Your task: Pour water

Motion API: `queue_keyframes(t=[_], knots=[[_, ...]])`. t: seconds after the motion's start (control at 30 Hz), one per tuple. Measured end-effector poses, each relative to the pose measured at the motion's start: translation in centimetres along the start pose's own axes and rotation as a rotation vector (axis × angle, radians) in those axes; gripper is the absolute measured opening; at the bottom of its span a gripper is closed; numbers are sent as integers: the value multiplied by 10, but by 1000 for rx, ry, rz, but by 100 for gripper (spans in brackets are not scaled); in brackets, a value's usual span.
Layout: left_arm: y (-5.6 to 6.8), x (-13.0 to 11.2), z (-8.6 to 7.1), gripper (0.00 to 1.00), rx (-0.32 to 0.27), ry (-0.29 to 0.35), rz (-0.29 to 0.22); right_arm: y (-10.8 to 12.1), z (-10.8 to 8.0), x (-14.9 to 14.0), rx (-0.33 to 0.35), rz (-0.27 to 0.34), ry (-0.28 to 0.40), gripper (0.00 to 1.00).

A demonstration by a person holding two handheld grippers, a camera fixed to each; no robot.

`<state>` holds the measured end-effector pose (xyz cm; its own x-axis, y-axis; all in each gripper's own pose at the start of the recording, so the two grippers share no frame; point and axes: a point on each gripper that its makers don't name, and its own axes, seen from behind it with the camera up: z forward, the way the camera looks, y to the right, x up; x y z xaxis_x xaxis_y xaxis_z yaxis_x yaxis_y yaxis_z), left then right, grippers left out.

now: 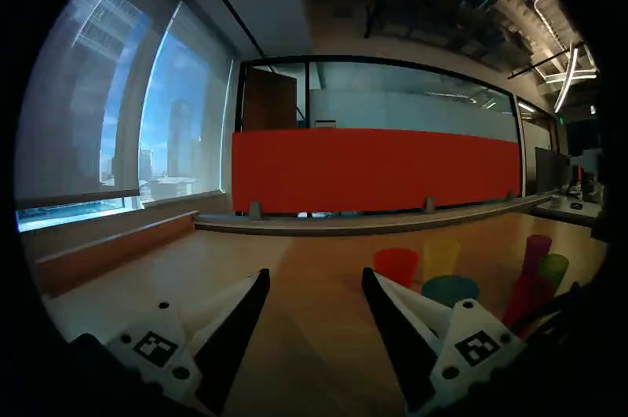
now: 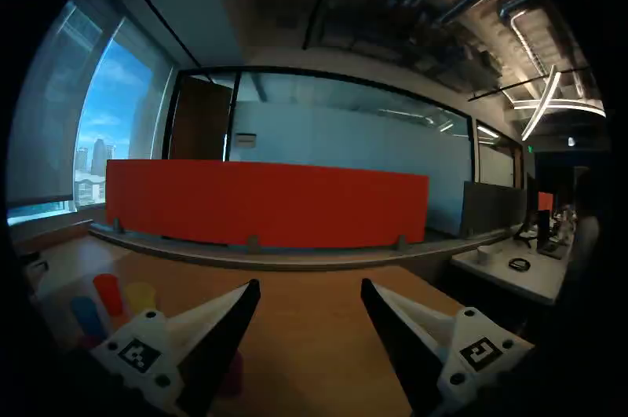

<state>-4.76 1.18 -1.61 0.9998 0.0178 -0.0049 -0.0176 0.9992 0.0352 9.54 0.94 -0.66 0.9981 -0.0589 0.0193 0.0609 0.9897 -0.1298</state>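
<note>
The cups stand clustered on the wooden surface (image 1: 235,252), on the near side of a red divider (image 1: 377,170): an orange cup (image 1: 396,265), a yellow cup (image 1: 441,257), a blue cup (image 1: 450,289), a purple cup (image 1: 538,247) and a green cup (image 1: 554,268). All are upright, long axis vertical, mouths up. Bare wood lies open from them to the surface's far edge beneath the divider. The left gripper (image 1: 315,276) faces the divider with fingers spread wide and empty. The right gripper (image 2: 309,285) also faces the divider, fingers likewise wide and empty.
</note>
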Motion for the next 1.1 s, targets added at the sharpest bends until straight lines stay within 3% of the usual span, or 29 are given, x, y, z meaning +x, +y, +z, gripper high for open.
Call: queue_keyframes(t=[0.6,0.87,1.1], knots=[[-1,0,-2,86,0,-1,-1,-4,-13,-19,54,-46,55,99],[-1,0,-2,86,0,-1,0,-9,-9,-39,109,-4,60,99],[-1,0,-2,86,0,-1,0,-26,-2,-49,169,27,79,100]])
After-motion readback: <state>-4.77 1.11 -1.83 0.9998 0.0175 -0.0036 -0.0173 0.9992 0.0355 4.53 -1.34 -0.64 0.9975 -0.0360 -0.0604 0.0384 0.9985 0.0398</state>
